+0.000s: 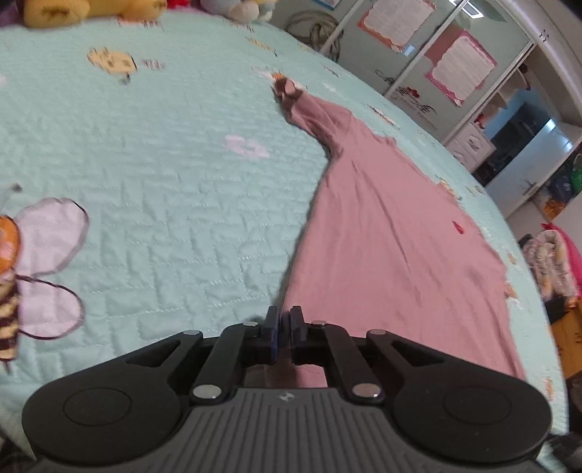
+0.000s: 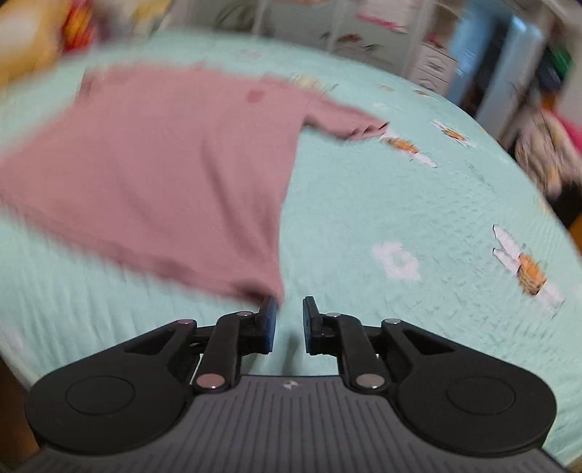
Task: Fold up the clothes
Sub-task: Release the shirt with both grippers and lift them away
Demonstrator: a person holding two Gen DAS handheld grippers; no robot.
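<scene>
A soft pink top (image 1: 382,233) is lying spread on a quilted mint bedspread (image 1: 163,174) stitched with bees and flowers. The left gripper (image 1: 284,327) is pinching the top's hem, jaws nearly closed. The blurred right view is showing the right gripper (image 2: 288,320) gaping, empty, beside the hem corner. Plush toys (image 1: 91,9) and cabinets (image 1: 469,145) are edging the room.

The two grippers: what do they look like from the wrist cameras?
Both look identical. The left gripper and right gripper have matte black linkage arms with silver pivot pins, round black side housings, and a grey ribbed body bearing a small white logo. The finger pads are blue-faced. No cables, hands or sleeves show.
</scene>
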